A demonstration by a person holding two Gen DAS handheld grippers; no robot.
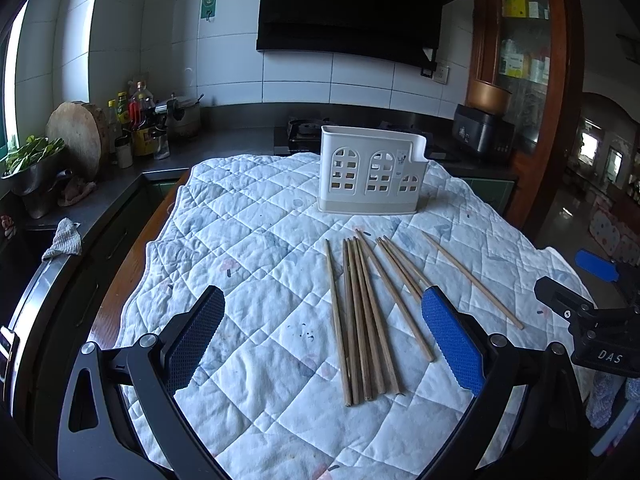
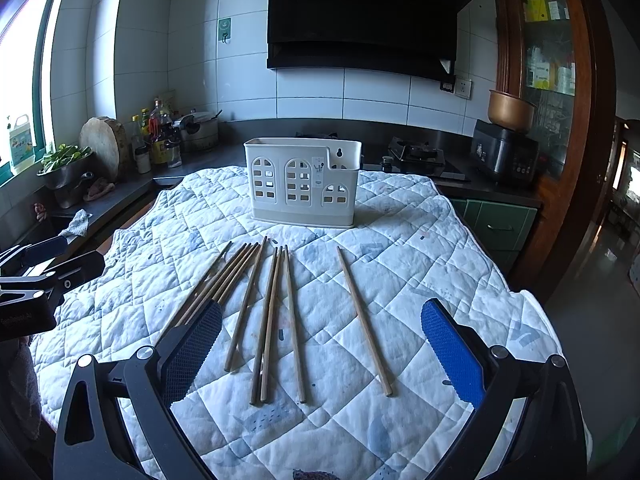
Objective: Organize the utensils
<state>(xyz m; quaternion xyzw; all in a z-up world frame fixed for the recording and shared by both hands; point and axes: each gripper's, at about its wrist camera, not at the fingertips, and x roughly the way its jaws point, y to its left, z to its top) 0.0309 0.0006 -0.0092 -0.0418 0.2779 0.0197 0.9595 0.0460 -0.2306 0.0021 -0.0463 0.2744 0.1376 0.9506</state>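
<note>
Both claws, left claw (image 1: 322,332) and right claw (image 2: 322,344), are wide and empty. Ahead lie wooden chopsticks (image 2: 272,320): light, stiff, thin; better pinch them mid-length.

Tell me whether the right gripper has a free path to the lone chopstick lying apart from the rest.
Probably yes: the right gripper is open, and the lone chopstick lies on the quilt between its fingers, clear of the others, nothing covering it.
</note>
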